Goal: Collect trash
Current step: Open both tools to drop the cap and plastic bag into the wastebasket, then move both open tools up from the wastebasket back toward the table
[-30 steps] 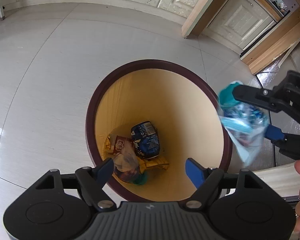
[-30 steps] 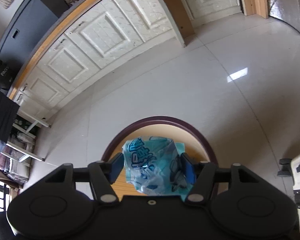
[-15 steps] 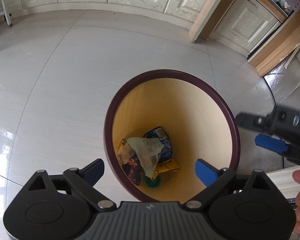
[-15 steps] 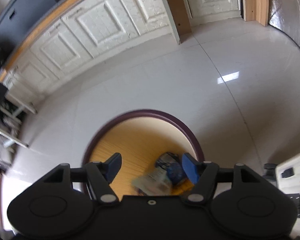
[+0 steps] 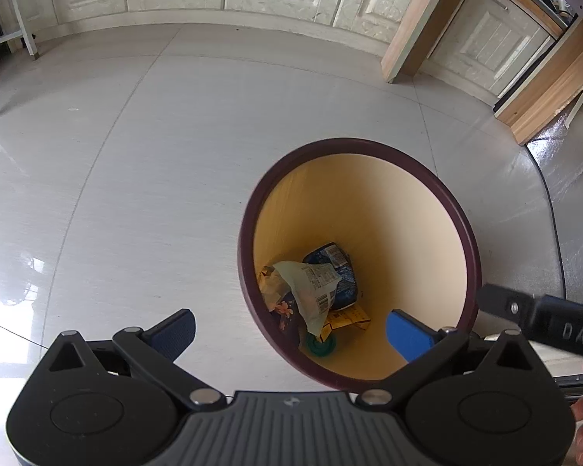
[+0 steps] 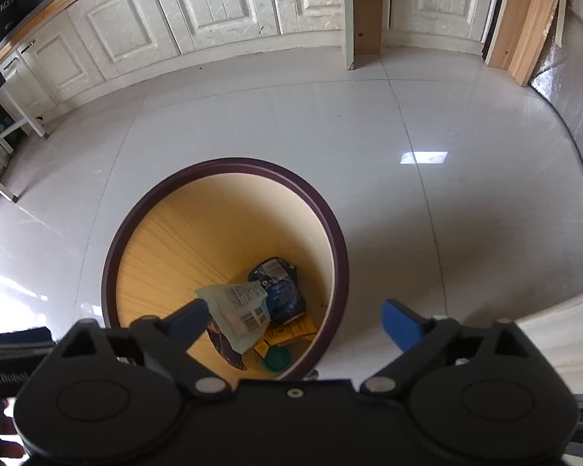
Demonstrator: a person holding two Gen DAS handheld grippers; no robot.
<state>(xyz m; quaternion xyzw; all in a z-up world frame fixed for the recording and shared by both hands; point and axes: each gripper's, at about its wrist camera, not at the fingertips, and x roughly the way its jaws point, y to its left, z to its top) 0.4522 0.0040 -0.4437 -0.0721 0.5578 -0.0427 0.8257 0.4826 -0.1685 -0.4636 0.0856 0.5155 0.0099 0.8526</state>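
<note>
Over the tiled floor (image 5: 175, 163) the left gripper (image 5: 291, 332) hangs, its jaws opening, nothing between them. Right of it the round bin (image 5: 462, 229) holds the trash: a pale wrapper (image 5: 311, 287) atop a blue packet (image 6: 281, 291), yellow wrapper (image 5: 346, 316) and green lid (image 6: 276, 358). These look light, soft and crinkly, best pinched at an edge. The right gripper (image 6: 295, 320) is opening, empty too.

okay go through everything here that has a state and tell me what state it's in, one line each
left gripper: jaws opening, nothing between them
right gripper: jaws opening, nothing held
trash bin: upright, lidless, trash at the bottom
pale wrapper: crumpled, lying on top of the trash
cabinet doors: closed
</note>
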